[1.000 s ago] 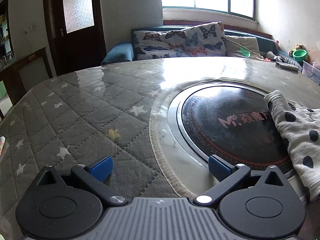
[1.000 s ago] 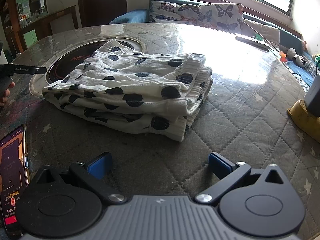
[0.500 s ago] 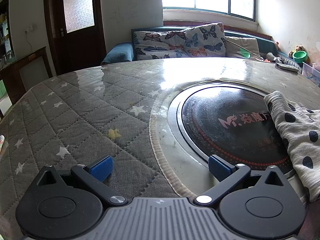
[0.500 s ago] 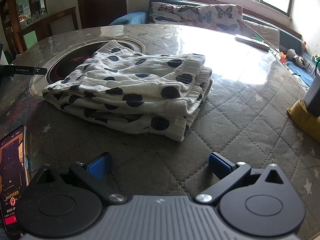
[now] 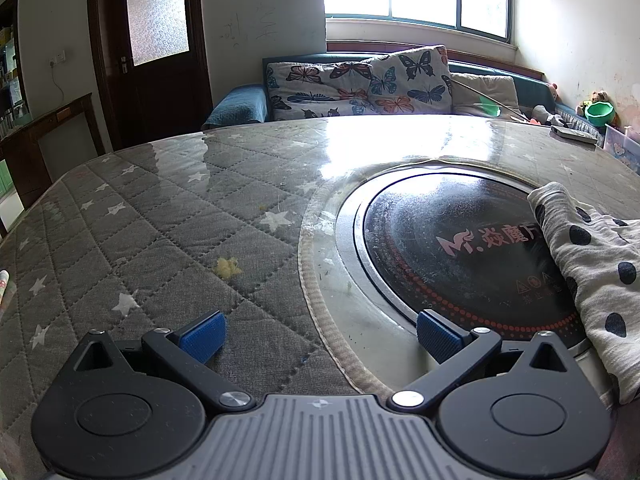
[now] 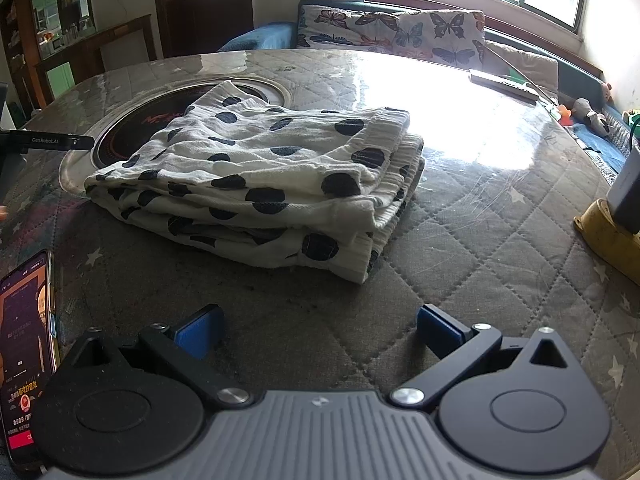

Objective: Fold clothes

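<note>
Blue-padded right gripper and left gripper hover level (seemingly), fingers apart, empty.

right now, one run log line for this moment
task: fold clothes | polka-dot garment: folded on table, untouched | left hand-held gripper: open, empty | right hand-held gripper: open, empty

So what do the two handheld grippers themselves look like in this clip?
Both match: the left gripper and right gripper each have a ribbed grey central body, two round black discs with triangular cut-outs, black link arms on silver pivot screws, and ridged blue finger pads. In the right wrist view, the left gripper's black side carries white lettering, seemingly "GenRobot.AI". No cables or sleeves visible.
</note>
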Available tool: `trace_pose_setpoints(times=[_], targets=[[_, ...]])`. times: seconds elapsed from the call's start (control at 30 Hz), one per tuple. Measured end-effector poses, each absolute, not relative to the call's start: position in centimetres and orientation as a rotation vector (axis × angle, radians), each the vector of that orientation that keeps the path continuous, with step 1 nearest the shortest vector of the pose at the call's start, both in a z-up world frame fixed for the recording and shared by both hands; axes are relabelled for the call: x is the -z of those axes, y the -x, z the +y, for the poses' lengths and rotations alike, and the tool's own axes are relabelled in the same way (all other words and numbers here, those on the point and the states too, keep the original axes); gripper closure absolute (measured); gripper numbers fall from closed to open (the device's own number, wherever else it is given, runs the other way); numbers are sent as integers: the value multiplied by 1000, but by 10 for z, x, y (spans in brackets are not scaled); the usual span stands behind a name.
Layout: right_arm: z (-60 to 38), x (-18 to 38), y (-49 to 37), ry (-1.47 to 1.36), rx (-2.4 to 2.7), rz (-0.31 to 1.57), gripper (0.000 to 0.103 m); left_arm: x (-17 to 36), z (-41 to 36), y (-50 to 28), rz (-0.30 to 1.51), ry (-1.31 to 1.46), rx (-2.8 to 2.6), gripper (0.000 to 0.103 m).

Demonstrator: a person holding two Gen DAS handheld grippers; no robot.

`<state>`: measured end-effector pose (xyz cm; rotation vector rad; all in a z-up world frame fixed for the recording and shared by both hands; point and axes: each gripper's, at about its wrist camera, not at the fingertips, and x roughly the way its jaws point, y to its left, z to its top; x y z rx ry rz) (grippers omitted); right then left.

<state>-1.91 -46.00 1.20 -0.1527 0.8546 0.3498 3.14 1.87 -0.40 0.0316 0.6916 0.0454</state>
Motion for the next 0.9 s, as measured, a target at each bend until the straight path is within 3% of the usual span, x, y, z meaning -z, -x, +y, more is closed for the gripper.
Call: trace_pose_setpoints(times=[0.9], targets=[[-462,-12,19,155,-357,853,0,4,18,-31,692,-30,-47,0]])
